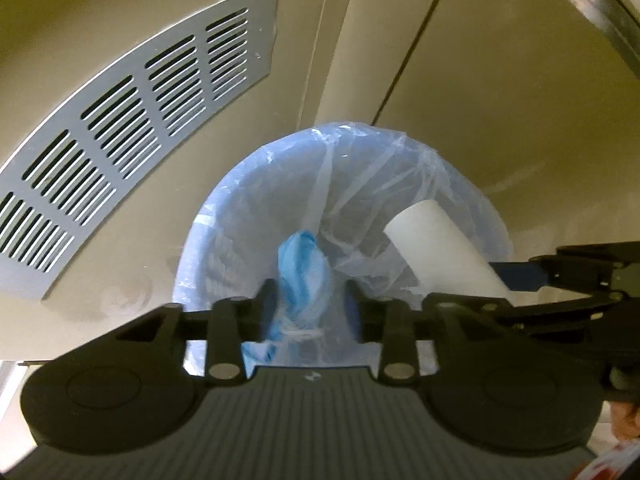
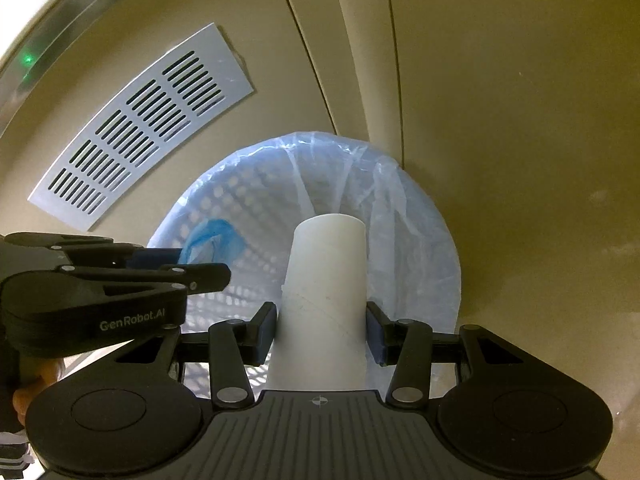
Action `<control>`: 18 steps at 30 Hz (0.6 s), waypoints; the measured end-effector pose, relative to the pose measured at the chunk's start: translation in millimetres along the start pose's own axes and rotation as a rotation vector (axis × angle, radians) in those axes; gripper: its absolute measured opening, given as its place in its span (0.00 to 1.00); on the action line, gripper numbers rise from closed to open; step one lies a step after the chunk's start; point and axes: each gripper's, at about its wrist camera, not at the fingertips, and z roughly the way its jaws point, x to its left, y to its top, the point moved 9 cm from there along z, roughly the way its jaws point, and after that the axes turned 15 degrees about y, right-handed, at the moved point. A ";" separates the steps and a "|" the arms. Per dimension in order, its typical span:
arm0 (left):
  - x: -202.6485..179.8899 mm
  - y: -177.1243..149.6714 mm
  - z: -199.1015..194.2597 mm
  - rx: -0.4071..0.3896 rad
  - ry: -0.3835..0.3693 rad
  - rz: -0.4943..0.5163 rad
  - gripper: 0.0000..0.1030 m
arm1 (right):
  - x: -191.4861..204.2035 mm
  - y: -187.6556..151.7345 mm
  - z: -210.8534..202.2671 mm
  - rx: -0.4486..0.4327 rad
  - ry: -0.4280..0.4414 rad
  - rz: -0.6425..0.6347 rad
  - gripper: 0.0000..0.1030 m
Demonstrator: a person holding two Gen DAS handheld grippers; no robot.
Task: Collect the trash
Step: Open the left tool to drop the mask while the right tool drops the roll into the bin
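A round waste basket [image 1: 224, 216] lined with a pale blue plastic bag stands against a beige wall; it also shows in the right wrist view [image 2: 416, 216]. My left gripper [image 1: 312, 300] is shut on a crumpled blue plastic wrapper [image 1: 302, 268] and holds it over the basket's mouth. My right gripper [image 2: 322, 320] is shut on a white paper cup [image 2: 326, 280], held upside down over the basket. The cup [image 1: 436, 248] and the right gripper [image 1: 568, 280] show at the right of the left wrist view. The left gripper [image 2: 184, 264] with the wrapper [image 2: 212, 236] shows at the left of the right wrist view.
A grey louvred vent panel [image 1: 120, 128] is set in the beige wall left of the basket, also seen in the right wrist view [image 2: 140, 128]. A metal rail [image 1: 592, 4] curves across the upper corner. The basket sits in a wall corner.
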 end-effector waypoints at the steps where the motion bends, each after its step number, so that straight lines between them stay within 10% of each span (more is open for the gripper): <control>1: -0.4 0.5 -1.0 -0.004 0.001 0.005 0.44 | 0.4 0.2 -0.9 -0.002 0.001 0.000 0.46; 18: 6.5 -4.8 -21.5 -0.016 0.043 0.023 0.47 | -1.5 -2.2 8.5 0.017 0.018 -0.010 0.46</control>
